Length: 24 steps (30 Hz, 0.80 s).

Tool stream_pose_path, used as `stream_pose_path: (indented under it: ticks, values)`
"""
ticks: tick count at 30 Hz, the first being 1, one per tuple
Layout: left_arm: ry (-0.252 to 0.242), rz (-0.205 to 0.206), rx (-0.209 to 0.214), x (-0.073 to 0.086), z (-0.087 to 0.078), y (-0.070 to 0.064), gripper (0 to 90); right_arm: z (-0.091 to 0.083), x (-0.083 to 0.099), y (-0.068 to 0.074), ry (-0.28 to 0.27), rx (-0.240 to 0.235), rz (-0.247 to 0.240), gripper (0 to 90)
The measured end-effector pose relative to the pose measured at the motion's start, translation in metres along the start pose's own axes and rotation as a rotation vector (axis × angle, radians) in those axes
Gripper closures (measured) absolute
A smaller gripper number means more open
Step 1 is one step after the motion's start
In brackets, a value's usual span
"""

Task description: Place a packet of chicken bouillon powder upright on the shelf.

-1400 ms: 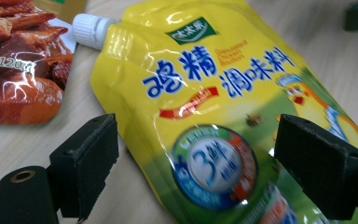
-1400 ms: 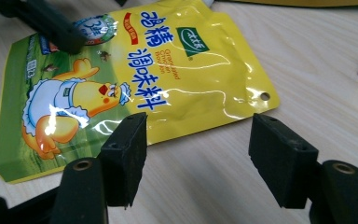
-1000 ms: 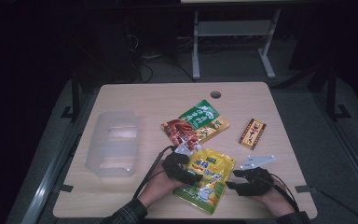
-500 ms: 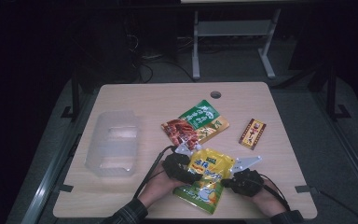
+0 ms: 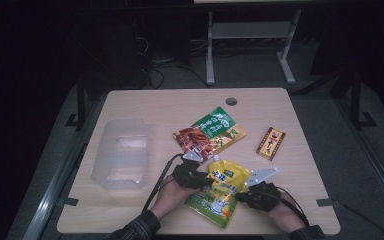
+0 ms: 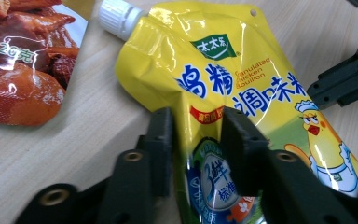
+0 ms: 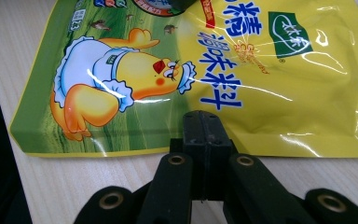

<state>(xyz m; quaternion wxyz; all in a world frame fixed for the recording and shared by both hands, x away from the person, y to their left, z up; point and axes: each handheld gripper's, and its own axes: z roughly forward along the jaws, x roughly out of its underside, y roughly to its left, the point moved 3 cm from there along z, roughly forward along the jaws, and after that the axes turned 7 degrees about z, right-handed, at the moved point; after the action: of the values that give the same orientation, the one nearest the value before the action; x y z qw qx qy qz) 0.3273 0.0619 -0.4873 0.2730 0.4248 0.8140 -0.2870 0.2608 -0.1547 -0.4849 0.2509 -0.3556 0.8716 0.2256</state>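
The left gripper [image 6: 196, 135] is pinching a raised fold of the yellow chicken bouillon pouch [image 6: 242, 84] between its narrowly parted jaws; its view is also showing the pouch's white screw cap [image 6: 119, 17], a detail too small to make out in the high view. The right gripper [image 7: 204, 122] is sitting with jaws pressed together over the pouch's edge, clamping it. From above, the pouch [image 5: 223, 187] is lying near the table's [image 5: 180, 102] front edge, between both hands. A red meat snack packet [image 5: 195, 140], a green packet [image 5: 216, 122], a small red box [image 5: 270, 143] and a clear plastic container [image 5: 122, 152] are lying farther back.
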Motion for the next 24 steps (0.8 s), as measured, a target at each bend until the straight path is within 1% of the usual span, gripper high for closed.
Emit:
stream_pose_path:
  ticks: [2,4,7,8,9,10,11,12,13,16,18,20,24]
  values:
    - [-0.013,-0.003,0.014,0.0,0.0,0.0,73.2,0.0,0.0,0.0,0.0,-0.003,-0.002,90.0]
    - [-0.02,0.032,0.021,0.0,-0.001,0.0,80.8,0.0,0.0,0.0,0.003,-0.006,0.0,90.0]
    - [-0.039,0.064,0.03,0.001,-0.003,-0.001,86.5,0.0,0.0,0.0,0.009,-0.009,0.002,90.0]
    - [-0.047,0.078,0.031,0.001,-0.004,-0.001,87.3,-0.001,0.0,0.0,0.01,-0.01,-0.001,90.0]
    - [-0.055,0.083,0.036,0.001,-0.006,-0.001,88.1,-0.001,0.001,0.0,0.013,-0.014,0.0,90.0]
    - [-0.062,0.088,0.037,0.001,-0.007,-0.002,88.5,-0.002,0.001,-0.001,0.007,-0.011,-0.011,89.9]
    - [-0.074,0.089,0.04,0.0,-0.008,-0.002,88.7,-0.005,0.001,-0.002,0.002,-0.006,-0.008,89.0]
    - [-0.082,0.087,0.046,0.0,-0.01,-0.002,88.7,-0.007,0.0,-0.002,-0.011,-0.005,0.002,87.7]
    - [-0.09,0.095,0.044,-0.001,-0.013,-0.002,88.7,-0.011,-0.001,-0.002,-0.025,0.001,0.006,86.6]
    - [-0.122,0.094,0.046,-0.004,-0.022,-0.002,88.8,-0.019,-0.001,-0.003,-0.063,0.005,0.015,82.9]
    - [-0.15,0.088,0.045,-0.006,-0.029,-0.003,88.9,-0.024,-0.001,-0.004,-0.084,0.004,0.025,78.5]
    - [-0.164,0.092,0.054,-0.007,-0.036,-0.003,88.9,-0.028,0.0,-0.004,-0.095,-0.001,0.033,76.7]
    - [-0.191,0.115,0.042,-0.011,-0.051,-0.004,89.0,-0.032,-0.003,-0.005,-0.127,-0.006,0.052,71.5]
